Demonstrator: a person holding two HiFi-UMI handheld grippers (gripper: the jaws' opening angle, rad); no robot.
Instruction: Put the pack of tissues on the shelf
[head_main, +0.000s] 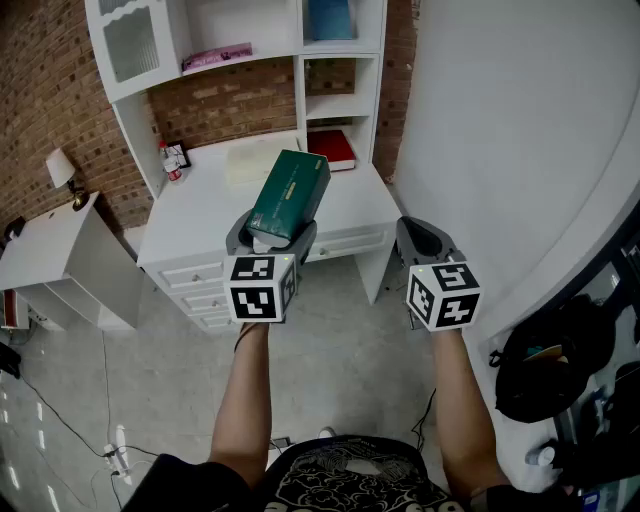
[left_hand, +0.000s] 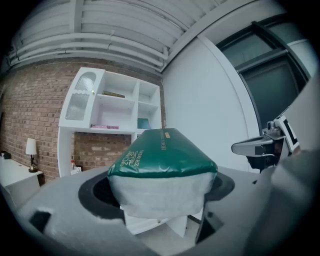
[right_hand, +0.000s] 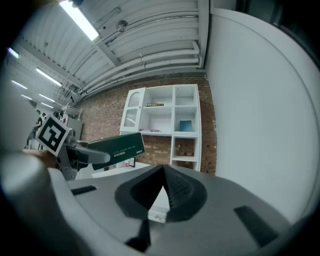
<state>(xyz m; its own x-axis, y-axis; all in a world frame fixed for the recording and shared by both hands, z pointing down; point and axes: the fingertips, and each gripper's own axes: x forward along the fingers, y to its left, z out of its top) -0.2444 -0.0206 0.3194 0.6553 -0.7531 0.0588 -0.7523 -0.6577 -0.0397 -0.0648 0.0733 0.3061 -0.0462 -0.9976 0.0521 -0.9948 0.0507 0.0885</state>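
The pack of tissues (head_main: 290, 195) is a green soft pack with a white end, tilted up above the white desk (head_main: 205, 215). My left gripper (head_main: 272, 232) is shut on its near end, with the jaws wide around it. In the left gripper view the pack (left_hand: 162, 170) fills the space between the jaws of that gripper (left_hand: 160, 200). The white shelf unit (head_main: 300, 55) stands behind the desk against the brick wall. My right gripper (head_main: 425, 240) hangs to the right of the pack, shut and holding nothing. From the right gripper view (right_hand: 162, 187) the pack (right_hand: 117, 146) shows at left.
A red book (head_main: 332, 148) lies in the lower shelf nook. A blue item (head_main: 330, 18) and a pink item (head_main: 215, 55) sit on upper shelves. A small bottle (head_main: 170, 160) stands on the desk. A low white cabinet (head_main: 60, 260) is left, a curved white wall (head_main: 520, 130) right.
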